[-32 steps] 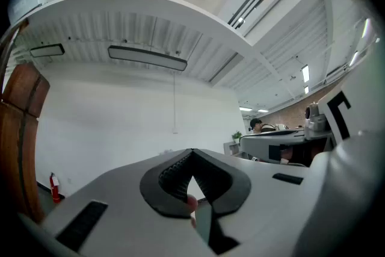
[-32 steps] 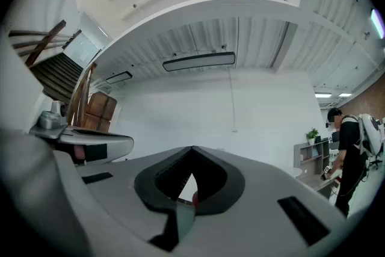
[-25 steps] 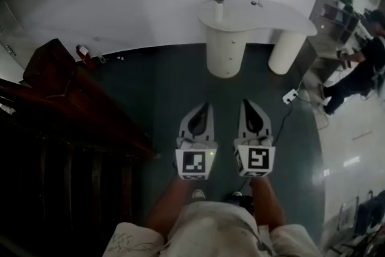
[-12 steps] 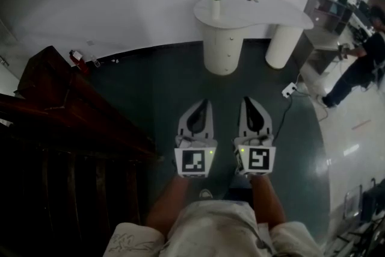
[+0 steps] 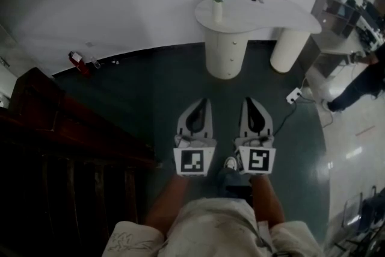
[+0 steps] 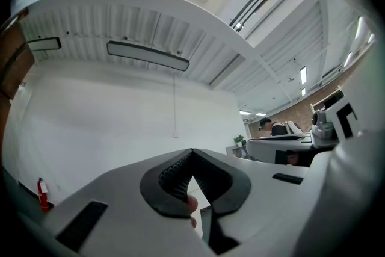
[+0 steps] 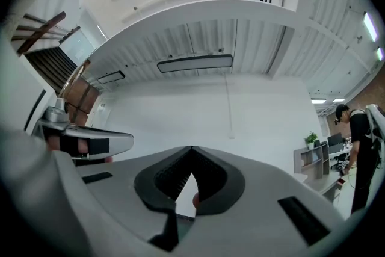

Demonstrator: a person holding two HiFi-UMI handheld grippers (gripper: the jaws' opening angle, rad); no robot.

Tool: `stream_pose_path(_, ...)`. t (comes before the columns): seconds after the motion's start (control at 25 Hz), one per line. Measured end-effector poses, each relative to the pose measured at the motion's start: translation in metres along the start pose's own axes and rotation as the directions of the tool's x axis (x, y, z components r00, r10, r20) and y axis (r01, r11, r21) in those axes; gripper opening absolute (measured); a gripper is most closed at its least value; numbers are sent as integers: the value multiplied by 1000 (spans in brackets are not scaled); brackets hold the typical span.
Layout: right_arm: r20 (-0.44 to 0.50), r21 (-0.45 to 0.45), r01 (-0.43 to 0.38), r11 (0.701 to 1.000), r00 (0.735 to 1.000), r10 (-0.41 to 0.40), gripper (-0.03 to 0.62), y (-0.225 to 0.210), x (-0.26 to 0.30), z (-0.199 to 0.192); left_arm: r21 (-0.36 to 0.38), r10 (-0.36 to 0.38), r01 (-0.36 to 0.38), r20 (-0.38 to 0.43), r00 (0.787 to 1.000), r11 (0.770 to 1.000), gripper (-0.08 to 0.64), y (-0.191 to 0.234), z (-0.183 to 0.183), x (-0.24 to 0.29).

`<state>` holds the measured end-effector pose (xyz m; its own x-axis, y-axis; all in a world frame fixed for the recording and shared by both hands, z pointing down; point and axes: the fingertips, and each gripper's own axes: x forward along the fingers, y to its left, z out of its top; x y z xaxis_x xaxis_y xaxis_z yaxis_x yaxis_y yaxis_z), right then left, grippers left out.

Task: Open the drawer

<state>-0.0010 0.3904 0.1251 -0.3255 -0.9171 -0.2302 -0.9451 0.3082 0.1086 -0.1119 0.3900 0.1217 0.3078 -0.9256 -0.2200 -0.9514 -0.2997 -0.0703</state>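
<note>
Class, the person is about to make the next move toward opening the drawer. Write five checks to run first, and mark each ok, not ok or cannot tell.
1. Left gripper empty: ok, jaws together with nothing between them.
2. Right gripper empty: ok, jaws together with nothing between them.
3. Drawer unit within reach of a gripper: not ok, it stands well ahead across the floor.
4. Straight path to the drawer unit: ok, the power strip and its cable lie off to the right.
5. Handle type and which drawer to pull: cannot tell, the fronts are too small to read in the head view.
</note>
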Motion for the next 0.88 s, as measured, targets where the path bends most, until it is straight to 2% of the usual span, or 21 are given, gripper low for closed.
stream_pose_path(0.28,0,-4,-23,1000,1000,23,5,-65,84,-31,-20,15,-15,11,1000,1000,-5,-8,-24,105)
stream_pose_path(0.48,55,-11,19,1000,998,-18,5,-117,134,-52,-8,29,-29,28,999,1000,-5,-11,-48,172)
stream_pose_path(0.6,71,-5,17,1000,997,-17,5,-144,159,-66,-9,43,-43,34,998,999,-5,-13,-60,209)
stream_pose_path(0.88,64,-5,-17,1000,998,17,5,-171,206,-89,-3,72,-71,19,997,997,-5,-7,-81,267)
